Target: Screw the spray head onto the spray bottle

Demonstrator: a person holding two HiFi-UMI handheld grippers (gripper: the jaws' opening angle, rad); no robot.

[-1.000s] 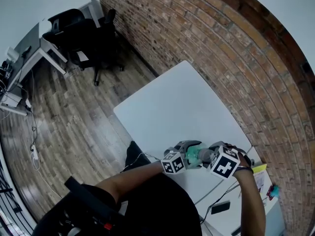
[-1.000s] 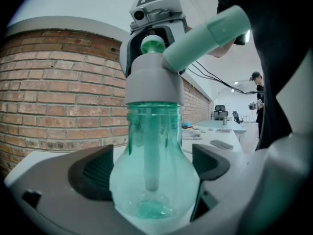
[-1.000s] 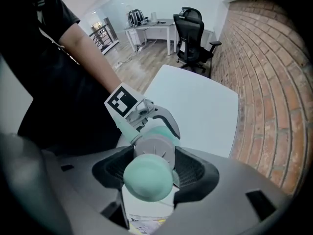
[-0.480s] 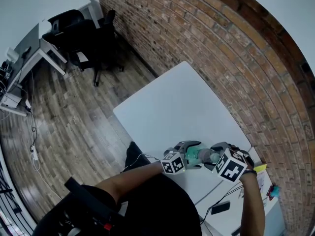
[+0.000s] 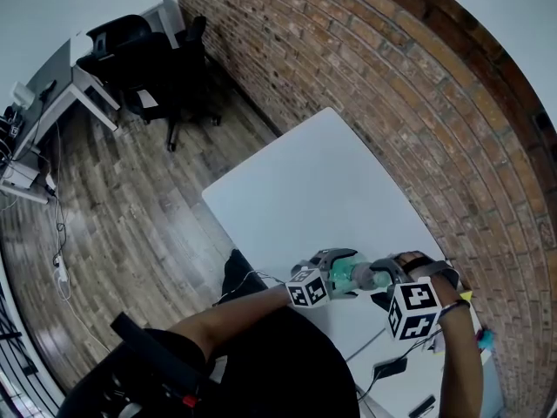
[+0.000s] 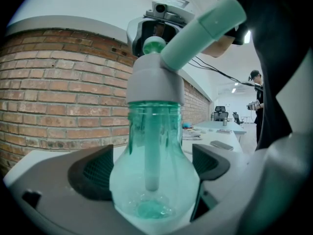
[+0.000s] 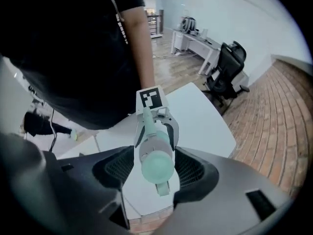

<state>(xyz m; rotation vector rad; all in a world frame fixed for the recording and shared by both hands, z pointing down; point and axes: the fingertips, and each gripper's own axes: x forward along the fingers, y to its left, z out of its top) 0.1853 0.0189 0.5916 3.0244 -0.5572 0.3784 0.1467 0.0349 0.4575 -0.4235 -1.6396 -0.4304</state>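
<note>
Spray head (image 6: 155,82) tops the spray bottle (image 6: 155,131); my left tongs (image 6: 151,168) clamp the bottle, my right tongs (image 7: 155,165) grip the head.

Head view down, gripper views share bottle (image 6: 154,180)
</note>
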